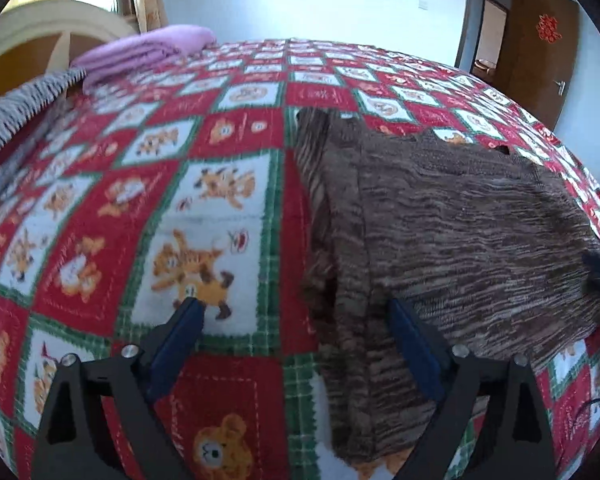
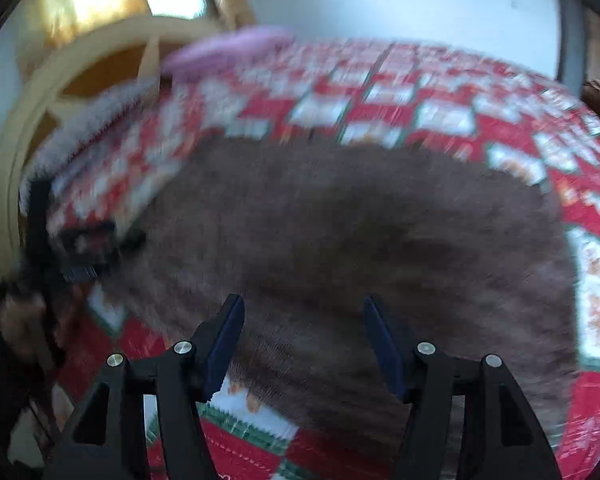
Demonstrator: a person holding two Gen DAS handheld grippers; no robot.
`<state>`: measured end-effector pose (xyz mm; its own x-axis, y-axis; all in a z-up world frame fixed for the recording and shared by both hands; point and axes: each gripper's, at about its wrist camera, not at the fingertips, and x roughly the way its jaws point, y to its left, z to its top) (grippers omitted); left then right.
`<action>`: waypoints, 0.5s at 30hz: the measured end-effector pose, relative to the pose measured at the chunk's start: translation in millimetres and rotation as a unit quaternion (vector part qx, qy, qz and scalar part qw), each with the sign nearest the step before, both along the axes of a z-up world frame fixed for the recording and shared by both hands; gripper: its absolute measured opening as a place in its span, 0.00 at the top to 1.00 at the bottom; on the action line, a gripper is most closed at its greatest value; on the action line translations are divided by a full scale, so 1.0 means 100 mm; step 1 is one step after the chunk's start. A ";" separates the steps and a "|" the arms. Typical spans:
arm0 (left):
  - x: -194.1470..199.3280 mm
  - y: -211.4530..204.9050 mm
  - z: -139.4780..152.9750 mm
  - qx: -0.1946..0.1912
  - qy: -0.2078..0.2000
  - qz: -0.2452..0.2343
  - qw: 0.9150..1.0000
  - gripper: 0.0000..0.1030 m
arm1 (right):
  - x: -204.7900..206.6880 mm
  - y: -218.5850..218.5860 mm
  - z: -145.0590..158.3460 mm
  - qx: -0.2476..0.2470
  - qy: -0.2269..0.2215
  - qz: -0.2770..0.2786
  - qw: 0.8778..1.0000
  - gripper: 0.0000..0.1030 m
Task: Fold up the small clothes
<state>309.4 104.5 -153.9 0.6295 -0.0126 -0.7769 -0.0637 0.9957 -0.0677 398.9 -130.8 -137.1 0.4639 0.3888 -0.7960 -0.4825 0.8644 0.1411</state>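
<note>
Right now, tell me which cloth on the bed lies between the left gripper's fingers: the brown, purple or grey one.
The brown striped knit garment: its near edge runs between the open left gripper. The purple folded blanket and grey fringed cloth lie far off by the headboard.

A brown knitted garment (image 1: 452, 216) with fine darker and lighter streaks lies spread flat, filling the area from the centre toward 3 o'clock in the left wrist view. Its left edge runs as a narrow folded strip from about 12 o'clock down to 6 o'clock, with a dark gap along the fold near the middle. Its far edge is ragged and uneven. In the right wrist view the same garment (image 2: 340, 232) is blurred, covering the centre and reaching toward 6 o'clock as one broad brown patch
</note>
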 end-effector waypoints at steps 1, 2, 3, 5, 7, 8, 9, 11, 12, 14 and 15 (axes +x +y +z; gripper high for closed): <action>-0.03 0.03 -0.02 -0.003 0.005 0.003 1.000 0.02 | -0.03 0.04 -0.11 -0.009 0.017 0.006 1.000 0.38; -0.06 0.02 -0.03 -0.002 0.005 0.001 1.000 0.02 | -0.13 0.06 -0.15 -0.018 -0.005 0.007 1.000 0.38; -0.08 0.00 -0.03 0.002 0.004 0.000 1.000 0.02 | -0.26 0.08 -0.18 -0.031 -0.028 0.014 0.999 0.38; -0.13 -0.02 -0.03 0.008 -0.001 -0.001 1.000 0.02 | -0.39 0.07 -0.19 -0.036 -0.035 0.016 0.999 0.38; -0.14 -0.01 -0.02 0.002 -0.002 -0.002 1.000 0.01 | -0.41 0.06 -0.19 -0.038 -0.030 0.020 0.999 0.38; -0.13 0.01 -0.02 -0.004 -0.002 -0.001 1.000 0.01 | -0.41 0.07 -0.19 -0.042 -0.031 0.024 0.998 0.38; -0.14 0.02 -0.01 -0.010 -0.004 -0.001 1.000 0.01 | -0.41 0.09 -0.18 -0.047 -0.033 0.026 0.998 0.38; -0.14 0.05 0.01 -0.019 -0.006 -0.003 1.000 0.01 | -0.42 0.11 -0.17 -0.054 -0.036 0.024 0.998 0.38; -0.13 0.07 0.02 -0.024 -0.007 -0.004 1.000 0.01 | -0.44 0.12 -0.16 -0.056 -0.038 0.021 0.997 0.38; -0.12 0.13 0.08 -0.041 -0.016 -0.006 0.999 0.01 | -0.47 0.11 -0.11 -0.054 -0.038 0.015 0.998 0.38; -0.10 0.15 0.11 -0.046 -0.022 -0.008 0.999 0.01 | -0.47 0.12 -0.10 -0.053 -0.039 0.013 0.998 0.38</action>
<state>299.1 119.8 -143.3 0.6623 -0.0930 -0.7434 -0.0428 0.9859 -0.1615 351.8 -119.2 -147.2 0.5167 0.3161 -0.7956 -0.5101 0.8601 0.0104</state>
